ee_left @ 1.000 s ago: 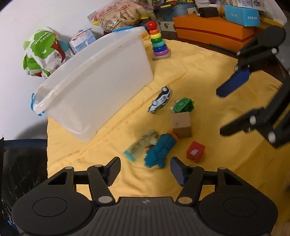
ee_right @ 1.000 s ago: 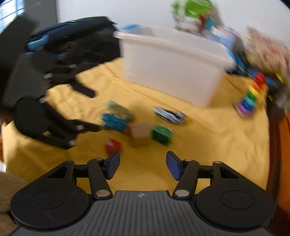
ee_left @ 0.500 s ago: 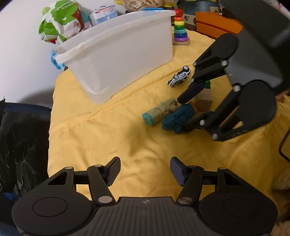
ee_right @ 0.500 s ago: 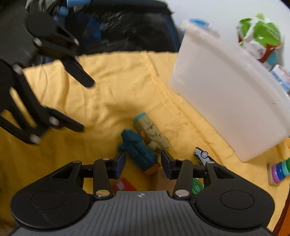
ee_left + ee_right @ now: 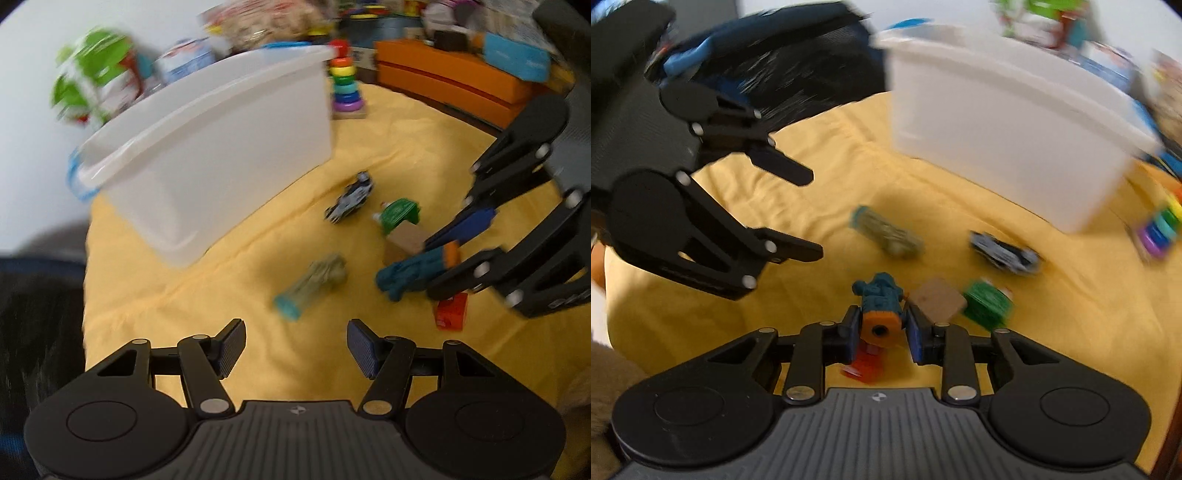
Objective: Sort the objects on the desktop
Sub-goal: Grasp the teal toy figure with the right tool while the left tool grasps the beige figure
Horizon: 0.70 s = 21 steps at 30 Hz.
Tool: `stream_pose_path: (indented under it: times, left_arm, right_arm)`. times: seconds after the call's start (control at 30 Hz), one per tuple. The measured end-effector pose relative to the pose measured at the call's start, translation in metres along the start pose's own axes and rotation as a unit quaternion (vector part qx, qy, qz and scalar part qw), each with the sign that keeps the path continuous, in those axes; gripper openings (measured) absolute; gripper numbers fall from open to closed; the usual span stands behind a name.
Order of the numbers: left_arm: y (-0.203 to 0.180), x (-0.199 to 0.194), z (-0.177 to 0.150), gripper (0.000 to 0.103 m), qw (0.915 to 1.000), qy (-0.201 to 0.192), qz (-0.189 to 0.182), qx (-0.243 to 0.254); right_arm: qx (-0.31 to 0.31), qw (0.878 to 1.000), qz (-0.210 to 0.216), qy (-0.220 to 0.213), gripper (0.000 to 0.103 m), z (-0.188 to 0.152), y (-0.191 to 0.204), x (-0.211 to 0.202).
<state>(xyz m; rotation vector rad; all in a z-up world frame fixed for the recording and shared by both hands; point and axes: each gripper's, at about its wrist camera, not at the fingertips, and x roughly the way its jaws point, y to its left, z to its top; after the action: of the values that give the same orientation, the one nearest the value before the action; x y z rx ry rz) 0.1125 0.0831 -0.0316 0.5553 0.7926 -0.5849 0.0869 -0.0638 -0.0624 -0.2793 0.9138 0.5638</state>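
Observation:
My right gripper [image 5: 881, 334] is shut on a teal toy figure with an orange end [image 5: 881, 299], held above the yellow cloth; it also shows in the left wrist view [image 5: 413, 269] between the right gripper's fingers [image 5: 461, 225]. My left gripper [image 5: 295, 345] is open and empty over the cloth, near a green-grey toy with a blue end [image 5: 314, 284]. A toy car [image 5: 351, 199], a green block [image 5: 400, 214], a brown cube [image 5: 408, 236] and a red block [image 5: 450, 312] lie on the cloth. A white plastic bin [image 5: 214, 147] stands behind them.
A rainbow ring stacker [image 5: 345, 90] stands at the bin's far corner. An orange box [image 5: 450, 85] and packaged goods [image 5: 96, 85] crowd the back edge. A dark chair [image 5: 775, 74] is beyond the cloth's left edge. The frames are motion-blurred.
My right gripper closed on the teal figure and lifted it away from the green-grey toy. My left gripper drew back and swung toward the toys.

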Motion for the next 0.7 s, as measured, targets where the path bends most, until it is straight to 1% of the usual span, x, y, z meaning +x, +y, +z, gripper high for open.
stream_pose_path:
  times: [0.07,0.13,0.2,0.23,0.27,0.3,0.33,0.47,0.5,0.53,0.57,0.6,0.7]
  left_arm:
    - [-0.004,0.013,0.011,0.062,0.9993,0.005,0.000,0.036]
    - [-0.008,0.026,0.021,0.062,0.9980,0.013,-0.001,0.062]
    - [-0.008,0.039,0.026,0.058,0.9964,0.033,-0.015,0.076]
    - [-0.008,0.046,0.027,0.052,0.9957,0.043,-0.026,0.078]
    - [-0.007,0.047,0.028,0.039,0.9962,0.041,-0.034,0.069]
    - [-0.005,0.048,0.029,0.030,0.9965,0.046,-0.046,0.052]
    - [-0.004,0.048,0.029,0.025,0.9966,0.051,-0.057,0.030]
    - [-0.015,0.041,0.025,0.025,0.9976,0.059,-0.035,0.003]
    - [-0.016,0.039,0.023,0.025,0.9976,0.061,-0.033,-0.008]
    - [-0.019,0.036,0.020,0.025,0.9975,0.062,-0.028,-0.021]
    - [-0.018,0.033,0.018,0.025,0.9974,0.062,-0.024,-0.029]
    - [-0.020,0.030,0.015,0.025,0.9971,0.062,-0.018,-0.039]
    - [-0.025,0.024,0.007,0.025,0.9953,0.068,-0.008,-0.069]
  right_arm:
    - [0.022,1.000,-0.012,-0.005,0.030,-0.008,-0.006,-0.009]
    - [0.040,0.999,-0.017,-0.001,0.029,-0.015,-0.012,-0.012]
    - [0.053,0.998,-0.019,0.004,0.029,-0.021,-0.015,-0.012]
    - [0.057,0.998,-0.019,0.006,0.029,-0.024,-0.016,-0.012]
    - [0.058,0.998,-0.021,0.007,0.029,-0.027,-0.016,-0.012]
    - [0.058,0.998,-0.023,0.009,0.029,-0.029,-0.017,-0.011]
    - [0.059,0.998,-0.023,0.010,0.029,-0.032,-0.017,-0.011]
    - [0.064,0.998,-0.016,0.007,0.031,-0.040,-0.019,-0.006]
    - [0.066,0.998,-0.013,-0.001,0.034,-0.041,-0.019,-0.004]
    - [0.069,0.998,-0.012,-0.006,0.040,-0.042,-0.020,-0.001]
    - [0.069,0.998,-0.012,-0.009,0.042,-0.042,-0.021,0.002]
    - [0.067,0.998,-0.013,-0.009,0.044,-0.042,-0.020,0.004]
    - [0.048,0.999,-0.018,0.001,0.044,-0.042,-0.013,0.010]
